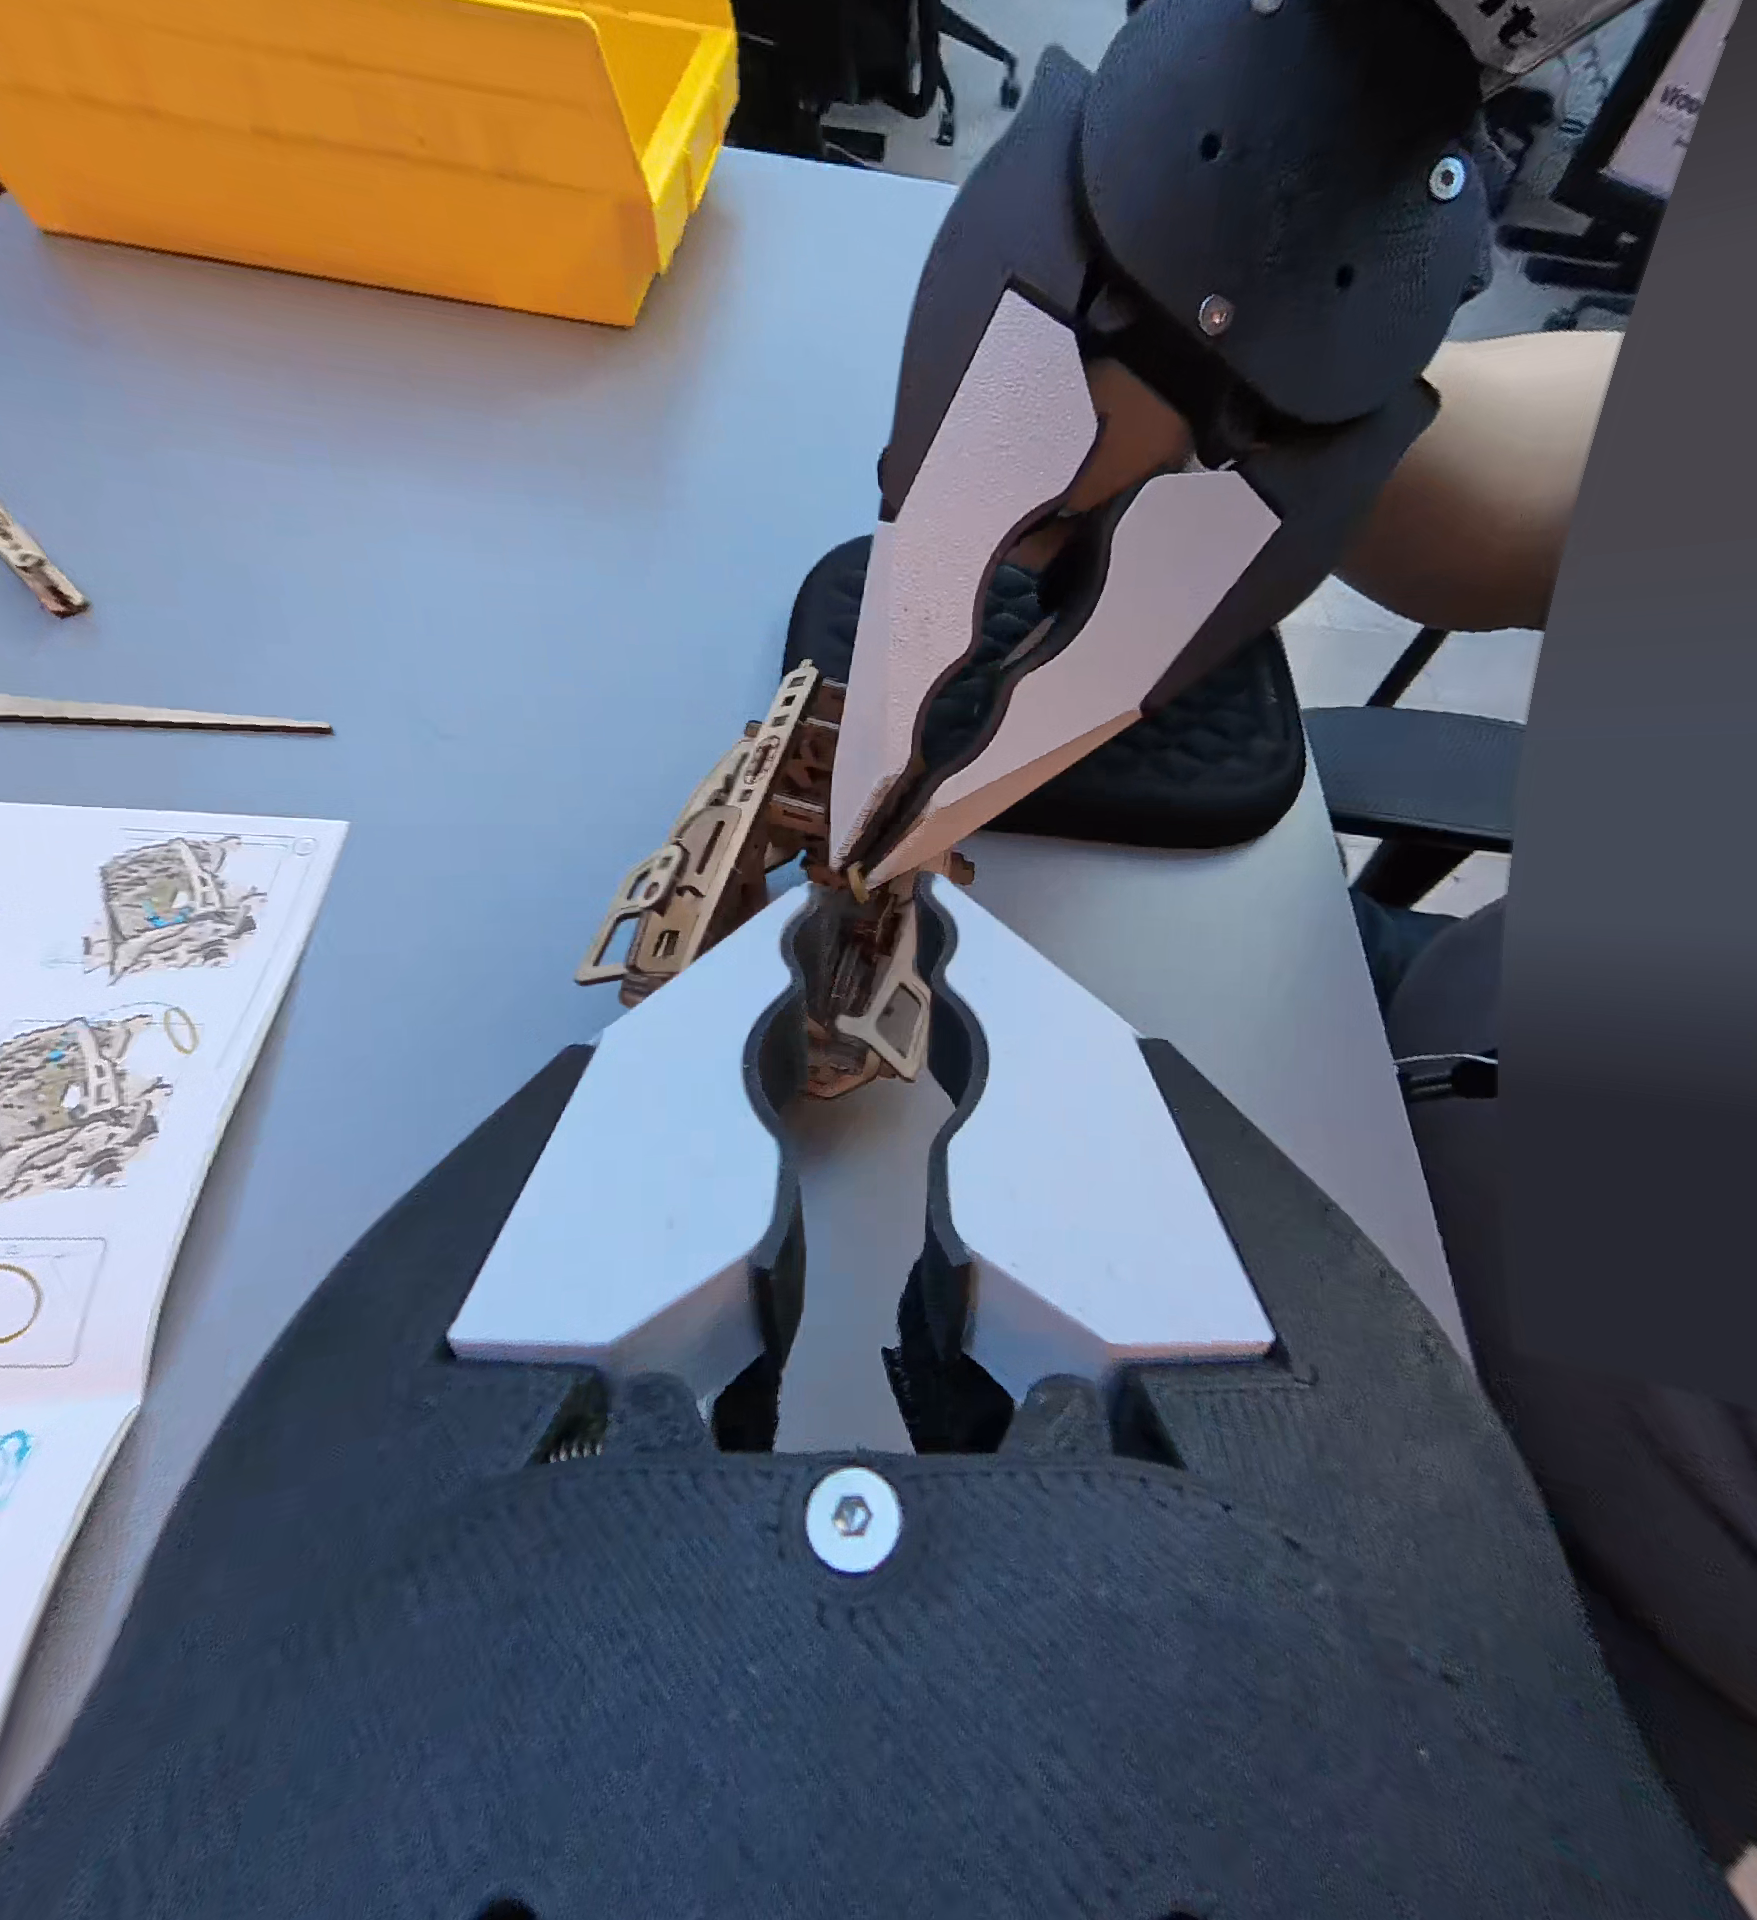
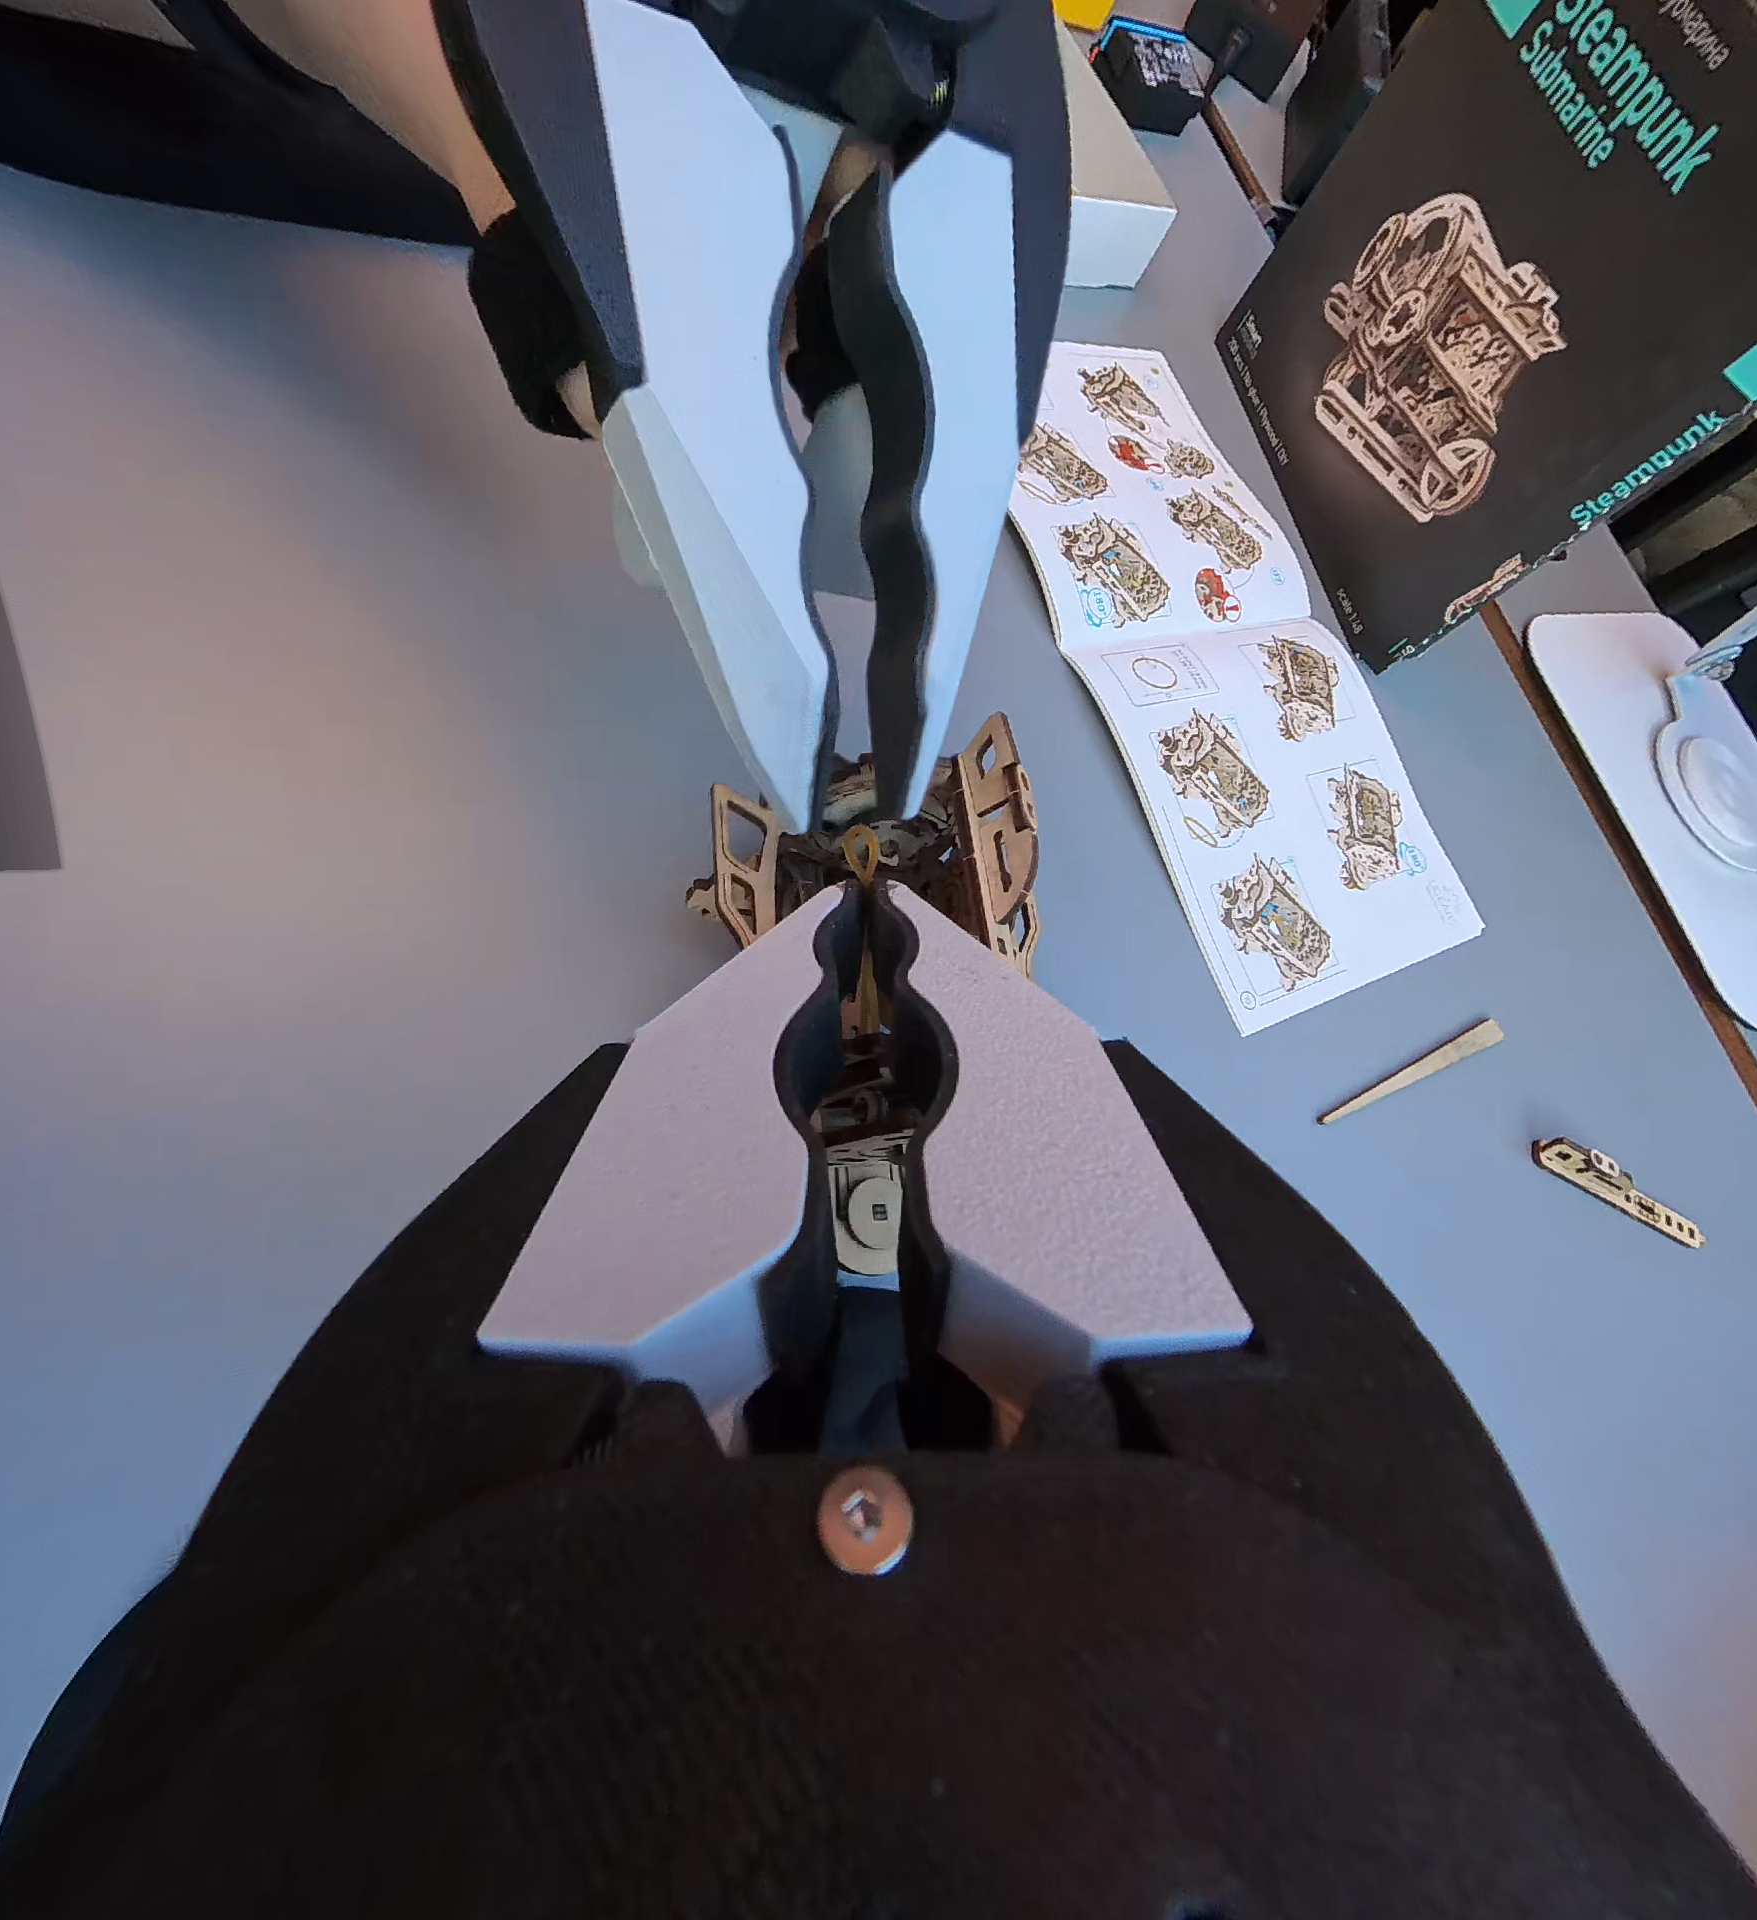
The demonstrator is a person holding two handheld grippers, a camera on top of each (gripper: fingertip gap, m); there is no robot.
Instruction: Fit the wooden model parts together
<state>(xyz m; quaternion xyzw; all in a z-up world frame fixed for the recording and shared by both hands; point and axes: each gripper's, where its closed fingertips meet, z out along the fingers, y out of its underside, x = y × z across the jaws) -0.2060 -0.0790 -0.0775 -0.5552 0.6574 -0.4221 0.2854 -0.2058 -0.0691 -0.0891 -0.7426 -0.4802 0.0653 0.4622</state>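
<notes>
Wooden model [image 1: 718,862] stands on the grey counter [image 1: 458,499], left hand-held gripper [image 1: 858,914] clamped on it. Right hand-held gripper [image 2: 866,904] pinches a rubber band [image 2: 861,857] at its top.

Left hand-held gripper [image 1: 858,914] and right hand-held gripper [image 2: 866,896] tip to tip, jaws both pinched.

Both wrist cameras look down from opposite sides, close over the wooden model [image 1: 708,873].
</notes>
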